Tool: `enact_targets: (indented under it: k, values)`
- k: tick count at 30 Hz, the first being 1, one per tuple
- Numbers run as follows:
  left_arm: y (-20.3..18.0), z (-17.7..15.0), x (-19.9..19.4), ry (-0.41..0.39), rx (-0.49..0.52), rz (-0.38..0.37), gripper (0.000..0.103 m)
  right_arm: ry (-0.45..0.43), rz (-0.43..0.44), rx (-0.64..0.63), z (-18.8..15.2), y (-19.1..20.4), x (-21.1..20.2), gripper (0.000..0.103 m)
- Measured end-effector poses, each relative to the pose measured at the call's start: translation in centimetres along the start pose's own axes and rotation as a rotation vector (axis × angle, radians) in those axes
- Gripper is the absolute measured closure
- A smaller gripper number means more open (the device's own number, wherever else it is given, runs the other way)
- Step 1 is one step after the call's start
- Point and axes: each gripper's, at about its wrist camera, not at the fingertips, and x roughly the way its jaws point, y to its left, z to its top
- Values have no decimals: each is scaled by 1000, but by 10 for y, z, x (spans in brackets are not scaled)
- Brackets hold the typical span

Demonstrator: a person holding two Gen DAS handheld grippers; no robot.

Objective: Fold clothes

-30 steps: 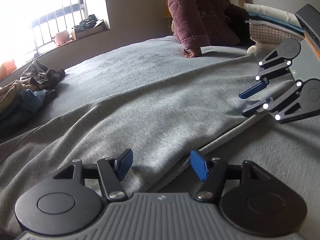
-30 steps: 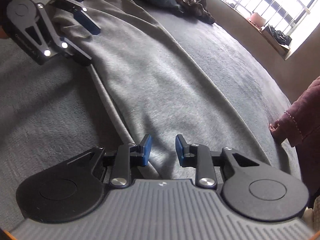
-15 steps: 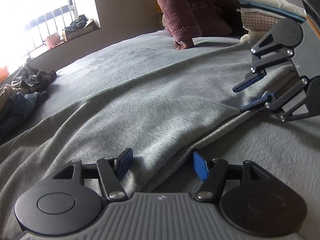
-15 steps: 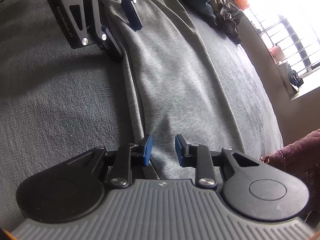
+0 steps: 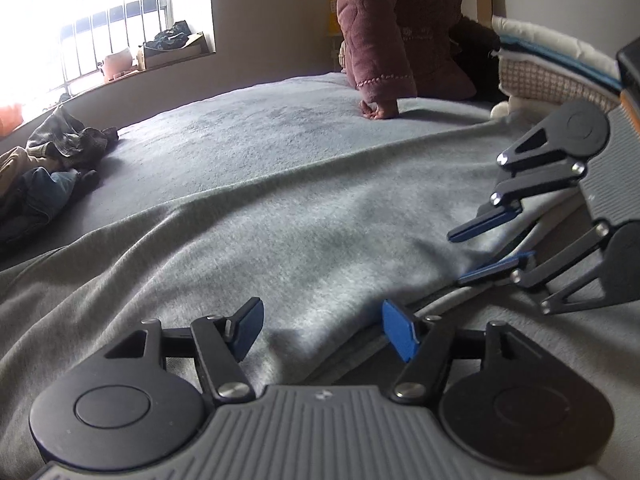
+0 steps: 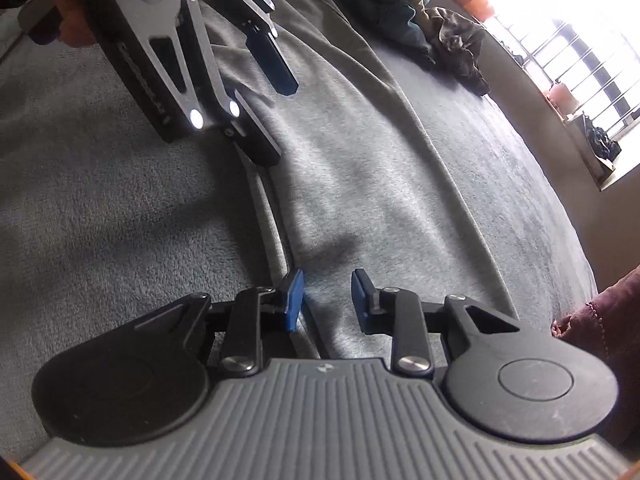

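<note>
1. Since earlier frame: right gripper [image 5: 490, 248] has rolled and sits closer to left gripper [image 5: 322, 328]; the far person's hand [image 5: 378, 109] sits further right in left wrist view than before.
2. Left gripper: jaws spread wide, blue pads apart, low over the near hem of the grey garment [image 5: 288, 216]. Cloth lies btwn the pads but no pinch visible; the hem edge runs just by the right pad.
3. Right gripper: pads part-way apart w/ a narrow gap, straddling the same hem further along. Cloth edge sits btwn the pads; not clamped as far as frames show.
4. Grey garment: spread flat along the bed [image 5: 248, 128], long axis running away from both grippers, a few soft ridges. Hem lies on the darker grey bed cover.
5. Both grippers near each other along the one edge, not touching.
6. Mid-far left: heap of dark clothes [image 5: 48, 172] on the bed, apart from the garment.
7. Far: person in maroon padded jacket [image 5: 392, 24], hand resting on the bed cover.
8. Far right: stack of folded bedding [image 5: 552, 68]. Far left: bright barred window [image 5: 80, 28], boxes on the sill.
</note>
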Motion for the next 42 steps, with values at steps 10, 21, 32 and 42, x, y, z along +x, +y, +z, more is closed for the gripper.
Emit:
enact_targets:
  k: [10, 21, 32, 42]
  values:
    - [-14, -4, 3, -5, 123, 30, 47, 43, -67, 17, -5, -8, 9, 83]
    - [-21, -1, -6, -29, 233, 34, 83, -19, -70, 186, -3, -35, -16, 98]
    - [-23, -11, -8, 28, 276, -29, 86, 9, 13, 222, -29, -16, -9, 100]
    - [-29, 0, -31, -43, 167, -133, 52, -47, -202, 1128, -169, -92, -115, 45]
